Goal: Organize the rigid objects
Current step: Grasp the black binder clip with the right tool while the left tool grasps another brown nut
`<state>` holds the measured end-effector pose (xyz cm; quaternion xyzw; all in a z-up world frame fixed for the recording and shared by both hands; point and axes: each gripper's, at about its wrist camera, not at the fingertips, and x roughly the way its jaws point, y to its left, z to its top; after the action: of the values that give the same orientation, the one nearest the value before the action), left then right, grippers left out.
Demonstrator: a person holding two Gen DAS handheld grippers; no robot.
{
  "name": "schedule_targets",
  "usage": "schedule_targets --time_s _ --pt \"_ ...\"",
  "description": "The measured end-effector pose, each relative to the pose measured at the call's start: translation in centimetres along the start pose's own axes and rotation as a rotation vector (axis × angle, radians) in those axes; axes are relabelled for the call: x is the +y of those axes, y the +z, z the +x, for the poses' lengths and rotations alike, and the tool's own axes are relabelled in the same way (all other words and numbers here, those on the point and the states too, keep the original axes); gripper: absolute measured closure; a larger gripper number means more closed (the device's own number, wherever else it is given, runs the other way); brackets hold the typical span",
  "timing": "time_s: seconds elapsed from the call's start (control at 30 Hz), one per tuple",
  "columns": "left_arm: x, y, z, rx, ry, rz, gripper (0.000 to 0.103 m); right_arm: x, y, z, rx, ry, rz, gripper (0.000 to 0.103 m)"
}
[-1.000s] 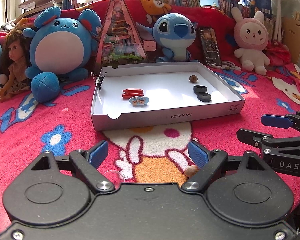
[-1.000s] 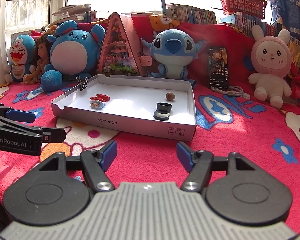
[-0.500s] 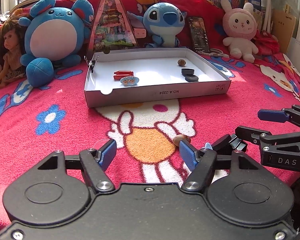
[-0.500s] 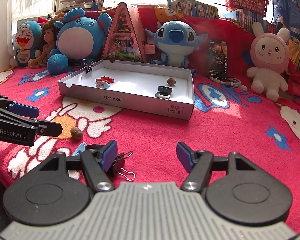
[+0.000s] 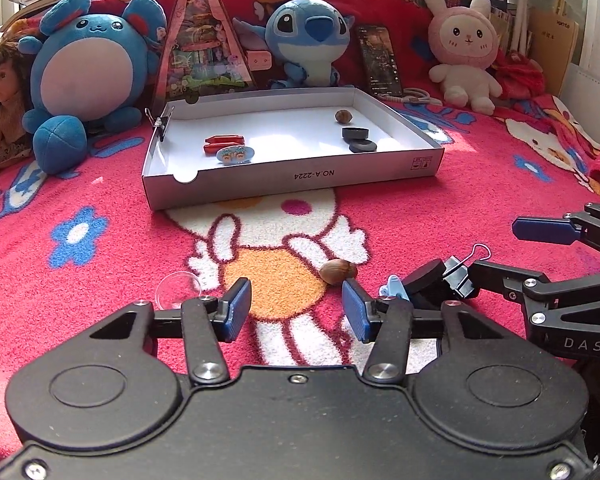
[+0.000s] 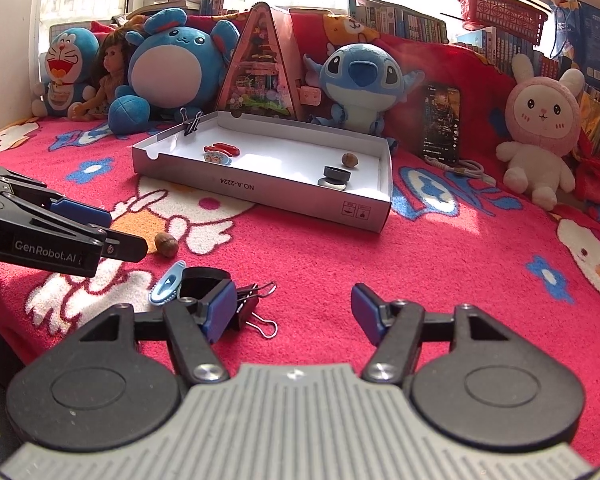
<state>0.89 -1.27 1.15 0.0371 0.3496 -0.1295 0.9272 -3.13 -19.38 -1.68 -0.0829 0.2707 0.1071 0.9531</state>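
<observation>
1. Down on the red cartoon blanket (image 5: 440, 216), the left gripper (image 5: 296, 306) hangs low with its jaws closing; only bare blanket lies between the blue pads, so they press on nothing.
2. Just beyond its right fingertip (image 5: 354, 300) lies a brown nut (image 5: 338, 271) (whether the two touch I cannot tell).
3. A clear little disc (image 5: 179, 289) lies on the blanket near the left fingertip.
4. To the right of the nut sits a small cluster: a light blue clip (image 6: 167, 283), a black ring-shaped piece (image 6: 200, 280) and a black binder clip (image 6: 248, 304) with wire handles, all close together.
5. The right gripper (image 6: 294, 314) stands with its jaws well parted and empty; its left pad is right at the binder clip, which sits outside the gap rather than within it.
6. Farther back rests a white shallow box (image 5: 292, 182), open on top.
7. Inside it, near the left end, lie two red pieces (image 5: 222, 143) side by side, with a small oval tag (image 5: 234, 155) just in front of them.
8. Toward the right end are a second nut (image 5: 343, 116) and two black discs (image 5: 358, 139) close to each other.
9. Another binder clip (image 6: 191, 122) is pinched on the box's far left corner.
10. Behind the box a row of plush toys leans on the red backrest: a round blue one (image 5: 90, 64), a blue big-eared one (image 5: 308, 36) and a pink rabbit (image 5: 464, 48), with a triangular display case (image 5: 202, 52) and a phone (image 5: 380, 60) between them.
</observation>
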Motion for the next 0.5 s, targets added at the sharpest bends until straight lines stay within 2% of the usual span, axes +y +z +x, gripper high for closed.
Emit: schedule_targets --time_s 0.5 --pt "-1.2 0.3 1.8 0.01 -0.003 0.025 0.056 0.6 -0.5 0.4 0.021 0.029 -0.067 0.027"
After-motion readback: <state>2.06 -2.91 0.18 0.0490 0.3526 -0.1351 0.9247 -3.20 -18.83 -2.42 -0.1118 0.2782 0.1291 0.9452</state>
